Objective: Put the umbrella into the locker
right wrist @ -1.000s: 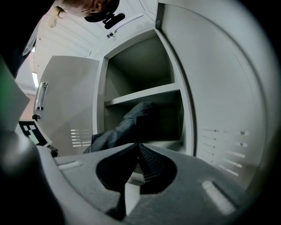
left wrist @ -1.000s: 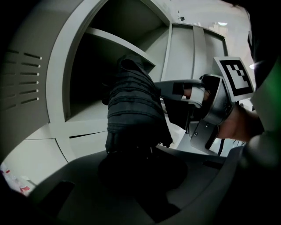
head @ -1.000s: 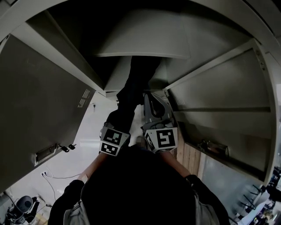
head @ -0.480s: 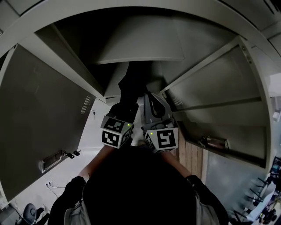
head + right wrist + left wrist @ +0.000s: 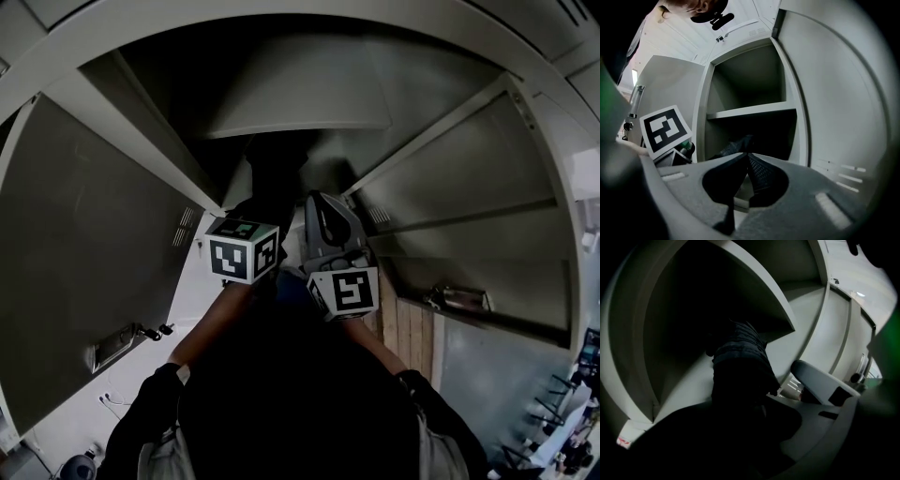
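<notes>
The dark folded umbrella point(image 5: 272, 173) lies inside the open locker point(image 5: 300, 112), on its floor under the shelf point(image 5: 754, 296). In the left gripper view the umbrella point(image 5: 738, 362) runs from the shadow down to my left gripper point(image 5: 740, 404). Its jaws are opening with the umbrella's near end between them; it is too dark to see whether the pads press on it. My left gripper point(image 5: 246, 246) sits at the locker mouth. Beside it on the right, my right gripper point(image 5: 319, 211) points into the locker. Its fingertips point(image 5: 744, 155) meet, shut on nothing.
The locker's grey door point(image 5: 84, 244) stands open at the left, with a latch point(image 5: 117, 342) on it. Closed locker doors point(image 5: 469, 206) line the right side. A wooden strip point(image 5: 408, 337) and a cable point(image 5: 108, 398) lie below on the floor.
My left gripper has rolled and drawn back and upward from the locker, its cube now facing the head camera. The umbrella sits deeper in the locker. The right gripper has hardly moved.
</notes>
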`<state>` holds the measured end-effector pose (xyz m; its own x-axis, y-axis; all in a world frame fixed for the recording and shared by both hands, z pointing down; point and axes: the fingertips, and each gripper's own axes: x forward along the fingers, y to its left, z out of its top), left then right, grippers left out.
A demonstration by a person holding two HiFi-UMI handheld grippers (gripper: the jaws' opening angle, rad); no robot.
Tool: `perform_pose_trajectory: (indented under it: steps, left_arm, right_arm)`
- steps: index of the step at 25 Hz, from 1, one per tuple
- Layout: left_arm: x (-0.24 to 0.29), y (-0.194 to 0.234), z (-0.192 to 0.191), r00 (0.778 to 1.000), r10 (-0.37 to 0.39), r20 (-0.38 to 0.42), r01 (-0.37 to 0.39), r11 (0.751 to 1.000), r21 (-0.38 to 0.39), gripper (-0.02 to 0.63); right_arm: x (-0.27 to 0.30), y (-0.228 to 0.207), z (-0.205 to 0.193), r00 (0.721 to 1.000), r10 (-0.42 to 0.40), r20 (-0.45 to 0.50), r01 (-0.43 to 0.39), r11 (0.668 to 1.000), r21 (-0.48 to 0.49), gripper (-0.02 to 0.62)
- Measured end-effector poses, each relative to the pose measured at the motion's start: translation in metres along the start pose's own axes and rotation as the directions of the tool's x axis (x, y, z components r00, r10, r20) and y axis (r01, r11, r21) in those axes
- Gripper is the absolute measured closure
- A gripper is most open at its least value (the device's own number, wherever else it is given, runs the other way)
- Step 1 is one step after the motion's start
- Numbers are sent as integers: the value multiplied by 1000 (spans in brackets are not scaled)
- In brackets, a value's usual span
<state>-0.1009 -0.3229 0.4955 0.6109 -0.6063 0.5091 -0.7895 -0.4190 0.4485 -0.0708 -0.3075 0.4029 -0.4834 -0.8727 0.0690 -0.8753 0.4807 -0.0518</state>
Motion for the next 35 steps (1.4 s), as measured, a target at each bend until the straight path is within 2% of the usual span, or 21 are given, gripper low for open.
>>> perform_pose_trajectory:
  steps: [6,14,18,20,22,26,28,29,31,33,35]
  left_arm:
    - [5,14,6,996,81,-34,-83,995,-57,483]
    - [11,23,3,979,184,-90,-194,973,-128,446]
    - [13,23,4,966,231,-120,-245,962,-122,436]
    - [15,21,3,956,251,-149,-265,961,-78,420]
    - [17,21,4,944,282,-169,-286,958,-1,414]
    - [19,20,3,918,345,-197,-325,937,126,411]
    - [20,19,7,912,360,-196,-328,928,178,408]
    - [21,17,8,912,356,-203,-318,927,200,392]
    - [24,12,7,912,348,-219,-294,925,242,310]
    - [23,12,12,909,367,-198,-306,909,282,295]
    - [17,14,25,912,387,-133,-335,893,300,295]
  right_arm:
    - [10,4,5,998,70,-5,-70,998,-2,594]
    - [21,-5,11,990,138,2,-138,990,0,594]
    - [25,-9,17,988,154,22,-154,988,4,594]
    - [26,-10,19,985,167,29,-167,986,-3,594]
    - [28,-10,23,983,181,37,-181,983,-12,594]
    - [28,-17,26,982,182,49,-182,983,-8,594]
    - [28,-18,26,982,183,48,-183,983,-5,594]
    - [28,-19,25,982,183,48,-183,983,-2,594]
    - [26,-22,24,982,182,46,-182,983,7,594]
    - [25,-24,23,982,182,45,-183,983,15,594]
    - [23,-23,23,981,186,47,-187,982,17,593]
